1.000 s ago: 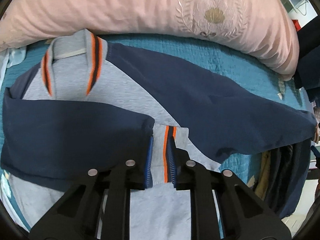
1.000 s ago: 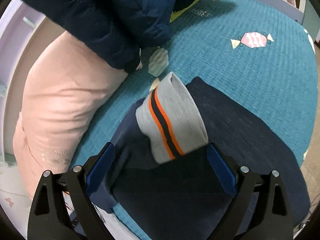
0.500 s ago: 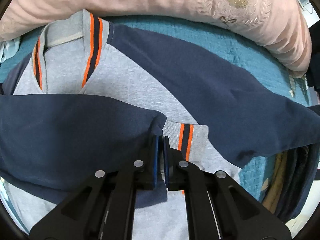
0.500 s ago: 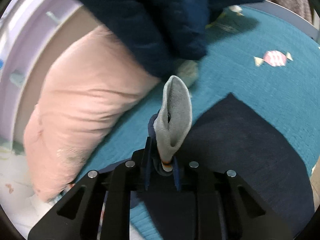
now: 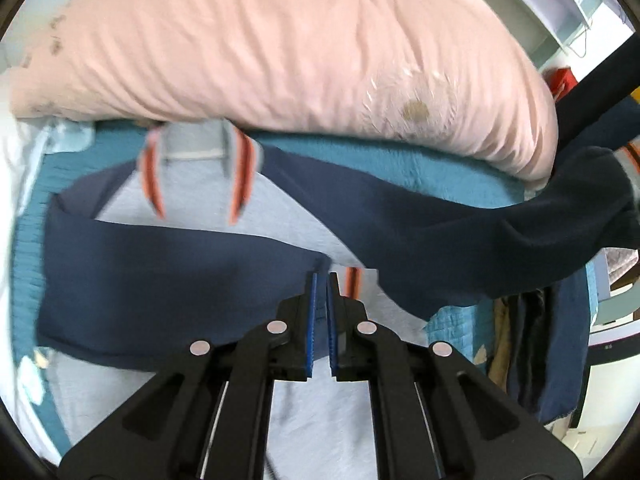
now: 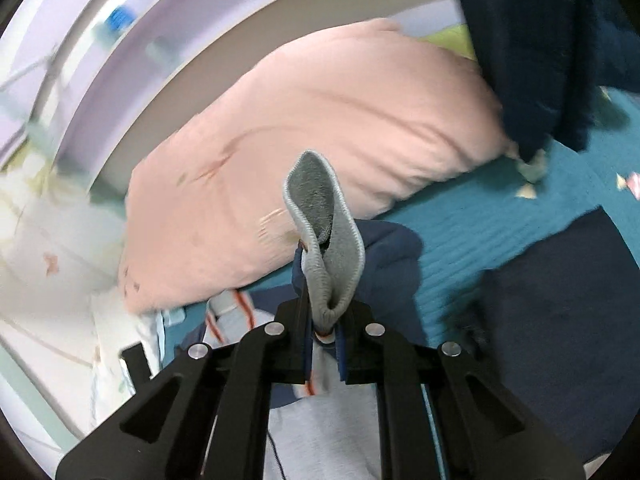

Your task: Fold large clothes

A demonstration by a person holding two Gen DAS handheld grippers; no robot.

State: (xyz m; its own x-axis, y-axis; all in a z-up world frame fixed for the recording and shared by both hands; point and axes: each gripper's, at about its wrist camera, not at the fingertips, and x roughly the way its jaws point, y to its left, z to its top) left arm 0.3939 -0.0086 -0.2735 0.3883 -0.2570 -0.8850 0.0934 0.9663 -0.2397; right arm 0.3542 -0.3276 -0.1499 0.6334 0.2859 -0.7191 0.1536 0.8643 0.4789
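Observation:
A grey sweatshirt (image 5: 192, 200) with navy sleeves and an orange-striped collar (image 5: 236, 168) lies face up on the teal bedspread (image 5: 440, 176). Its left sleeve (image 5: 160, 280) is folded across the chest. My left gripper (image 5: 322, 278) is shut on that sleeve's end, beside the striped cuff (image 5: 352, 280). The other navy sleeve (image 5: 440, 232) stretches away to the right and rises off the bed. In the right wrist view my right gripper (image 6: 326, 312) has its jaws closing on the grey cuff (image 6: 320, 216) of that sleeve. The cuff is pinched between the pads and stands up above them.
A big pink pillow (image 5: 280, 48) lies along the head of the bed, also in the right wrist view as the pillow (image 6: 320, 120). A navy padded jacket (image 6: 540, 40) hangs into view at the upper right. Dark clothes (image 5: 532, 340) hang off the bed's right edge. A lilac headboard (image 6: 120, 60) stands behind.
My right gripper went from wide open around the cuff to pinching it, then lifted and swung it toward the pillow. The left gripper closed on the sleeve end and rose.

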